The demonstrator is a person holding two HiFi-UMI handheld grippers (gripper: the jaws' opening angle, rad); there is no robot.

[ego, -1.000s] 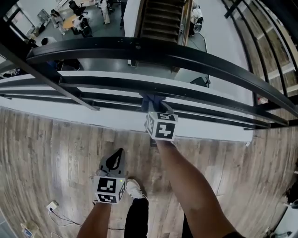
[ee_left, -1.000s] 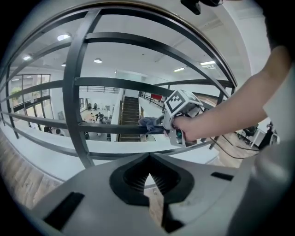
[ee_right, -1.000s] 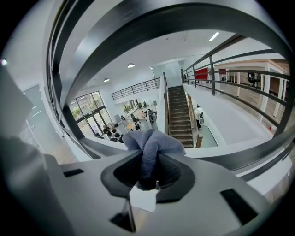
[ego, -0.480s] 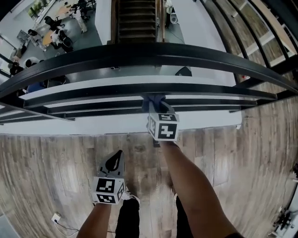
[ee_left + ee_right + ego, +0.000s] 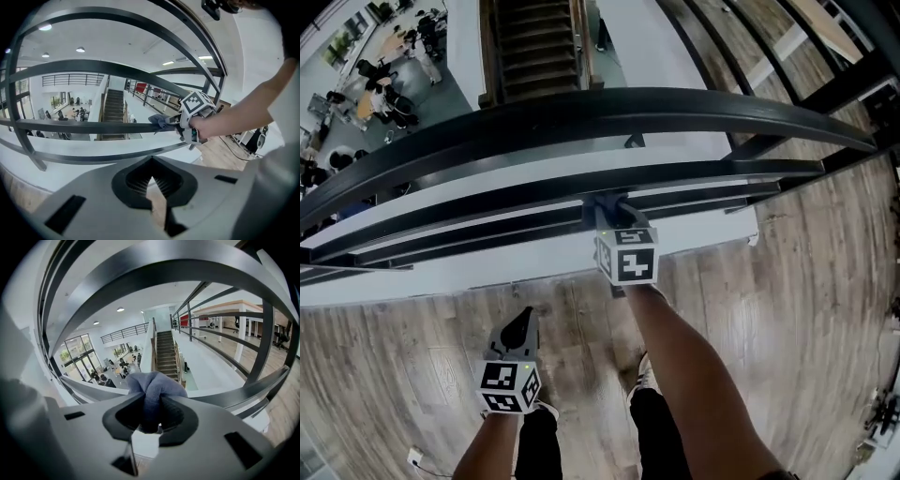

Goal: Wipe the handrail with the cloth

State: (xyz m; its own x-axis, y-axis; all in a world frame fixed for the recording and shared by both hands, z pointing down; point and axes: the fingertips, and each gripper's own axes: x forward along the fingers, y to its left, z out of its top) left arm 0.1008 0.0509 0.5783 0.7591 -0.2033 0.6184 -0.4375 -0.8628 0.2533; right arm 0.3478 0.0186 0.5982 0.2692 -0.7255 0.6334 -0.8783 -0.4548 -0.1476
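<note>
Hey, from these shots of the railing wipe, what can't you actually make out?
Where the cloth meets the rail: the right claw and its marker cube cover it in the head view; the bunched cloth itself blocks it in the right gripper view.
The rail's left end: cut off by the head view's edge.
People downstairs: too small in every view.

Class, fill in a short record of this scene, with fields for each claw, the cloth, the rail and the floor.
right claw: shut on the blue cloth
blue cloth: pressed against a dark rail below the top handrail
left claw: shut, empty, held low, apart from the railing
floor: wood planks
beyond the railing: a staircase down to a lower level
</note>
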